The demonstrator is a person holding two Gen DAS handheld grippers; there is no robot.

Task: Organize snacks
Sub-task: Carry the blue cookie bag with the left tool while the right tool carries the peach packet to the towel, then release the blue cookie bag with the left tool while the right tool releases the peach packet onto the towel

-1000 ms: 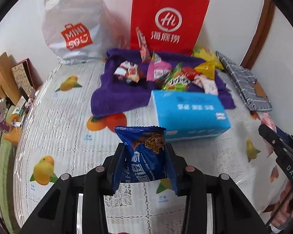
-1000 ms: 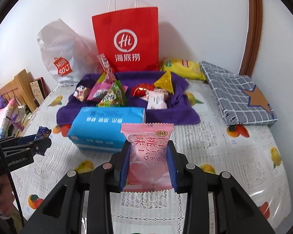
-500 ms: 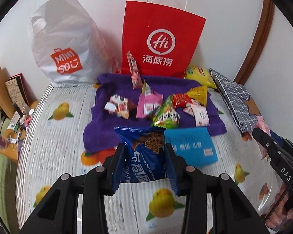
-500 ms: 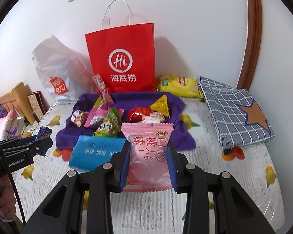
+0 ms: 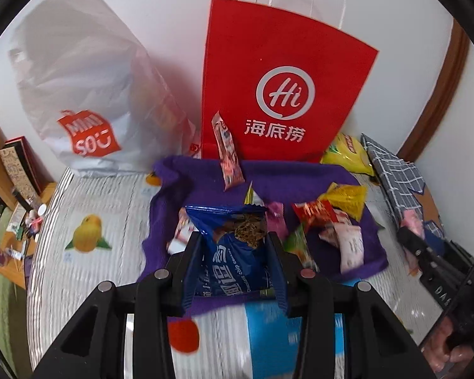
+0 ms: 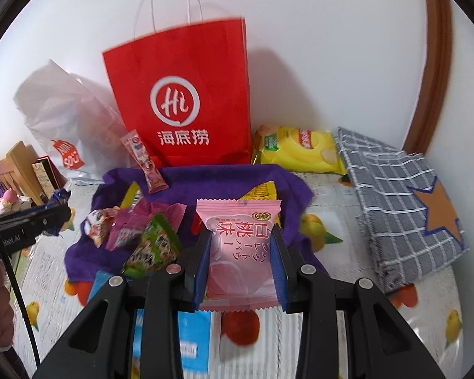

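My left gripper [image 5: 235, 246] is shut on a blue cookie packet [image 5: 233, 252], held above the near edge of a purple towel [image 5: 287, 173]. My right gripper [image 6: 240, 246] is shut on a pink peach snack packet [image 6: 238, 252], also raised over the purple towel [image 6: 224, 180]. Several loose snack packets lie on the towel. A red paper bag [image 5: 278, 85] stands upright behind it, also in the right wrist view [image 6: 186, 94]. The right gripper shows at the right edge of the left wrist view [image 5: 409, 237].
A white plastic bag [image 5: 85, 94] stands left of the red bag. A yellow chip bag [image 6: 297, 151] and a grey checked cloth [image 6: 404, 195] lie to the right. A blue tissue pack [image 5: 275, 338] lies under the grippers. Boxes and clutter [image 5: 15, 170] line the left edge.
Both grippers have risen and moved forward towards the red bag, each still holding its packet. The blue tissue pack has slid below the fingers in both views.
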